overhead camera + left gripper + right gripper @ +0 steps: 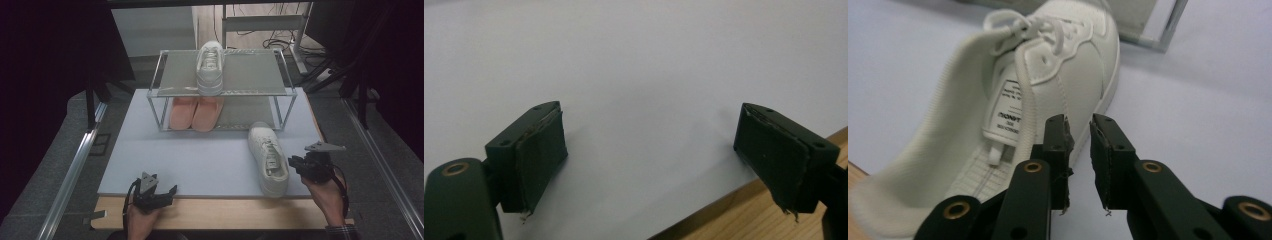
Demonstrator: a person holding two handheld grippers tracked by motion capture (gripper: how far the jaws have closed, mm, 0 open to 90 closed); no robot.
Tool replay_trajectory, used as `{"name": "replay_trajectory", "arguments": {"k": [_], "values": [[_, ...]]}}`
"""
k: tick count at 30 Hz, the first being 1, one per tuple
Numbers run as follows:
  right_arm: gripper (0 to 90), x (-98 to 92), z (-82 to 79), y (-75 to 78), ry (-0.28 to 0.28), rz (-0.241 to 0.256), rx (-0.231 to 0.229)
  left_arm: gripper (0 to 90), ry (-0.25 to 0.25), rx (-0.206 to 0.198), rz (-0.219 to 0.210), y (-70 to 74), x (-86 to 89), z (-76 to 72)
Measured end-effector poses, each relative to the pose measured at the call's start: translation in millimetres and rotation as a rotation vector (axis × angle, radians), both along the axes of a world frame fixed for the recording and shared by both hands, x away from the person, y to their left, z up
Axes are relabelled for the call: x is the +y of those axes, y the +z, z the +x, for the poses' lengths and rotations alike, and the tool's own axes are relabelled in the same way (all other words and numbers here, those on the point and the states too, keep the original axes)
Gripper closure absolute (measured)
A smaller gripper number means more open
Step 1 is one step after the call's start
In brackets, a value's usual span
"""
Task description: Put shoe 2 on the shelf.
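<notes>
White sneaker [269,160]: low-top, laced, lying on the pale mat [200,160] at the near right of the desk [210,214], toe toward the rack, heel at the mat's near edge. In the right gripper view the collar and tongue label face the camera.

Matching white sneaker [210,67]: on the top tier of the two-tier metal shoe rack [175,91], near the middle, heel toward the person.

Pink pair [196,112]: side by side on the lower tier, left of centre.

Right hand-held gripper [299,164]: just beside the loose sneaker's right flank, near its heel. In its own view [1079,145] the jaws stand nearly closed with a narrow gap, nothing between them, tips close to the shoe's side wall; contact cannot be told.

Left hand-held gripper [165,192]: at the mat's near edge, well apart from the shoes. Its own view [649,155] shows the jaws spread wide and empty over bare mat.

Likely aim, as a judgement: putting the loose sneaker beside its mate.

Risks:
- Jaws this narrow will not span the collar wall; they need to part first, or they will push the shoe.
- The heel sits at the mat's edge; a nudge could slide it off.
- A one-sided grip near the heel may let the toe droop and catch the rack frame.
</notes>
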State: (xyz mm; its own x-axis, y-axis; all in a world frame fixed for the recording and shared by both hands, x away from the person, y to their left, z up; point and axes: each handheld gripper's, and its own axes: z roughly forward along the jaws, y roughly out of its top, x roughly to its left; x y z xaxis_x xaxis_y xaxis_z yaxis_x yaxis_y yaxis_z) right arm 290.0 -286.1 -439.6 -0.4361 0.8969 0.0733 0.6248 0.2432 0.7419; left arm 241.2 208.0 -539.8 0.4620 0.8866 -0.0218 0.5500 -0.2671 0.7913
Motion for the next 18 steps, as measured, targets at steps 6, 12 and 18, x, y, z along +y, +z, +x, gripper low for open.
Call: {"name": "replay_trajectory", "arguments": {"k": [6, 12, 18], "values": [[66.6, 0.1, -7.1, 10.8, 0.006, 0.031, 0.007, 13.1, 0.000, 0.000, 0.000, 0.0, 0.0, 0.0], [55.9, 5.9, -8.5, 15.5, 0.024, 0.060, 0.004, 13.1, 0.000, 0.000, -0.001, 0.0, 0.0, 0.0], [55.1, 15.7, -1.8, 10.5, 0.039, 0.031, 0.015, 13.1, 0.000, -0.001, -0.001, -0.1, 0.0, 0.0]]}}
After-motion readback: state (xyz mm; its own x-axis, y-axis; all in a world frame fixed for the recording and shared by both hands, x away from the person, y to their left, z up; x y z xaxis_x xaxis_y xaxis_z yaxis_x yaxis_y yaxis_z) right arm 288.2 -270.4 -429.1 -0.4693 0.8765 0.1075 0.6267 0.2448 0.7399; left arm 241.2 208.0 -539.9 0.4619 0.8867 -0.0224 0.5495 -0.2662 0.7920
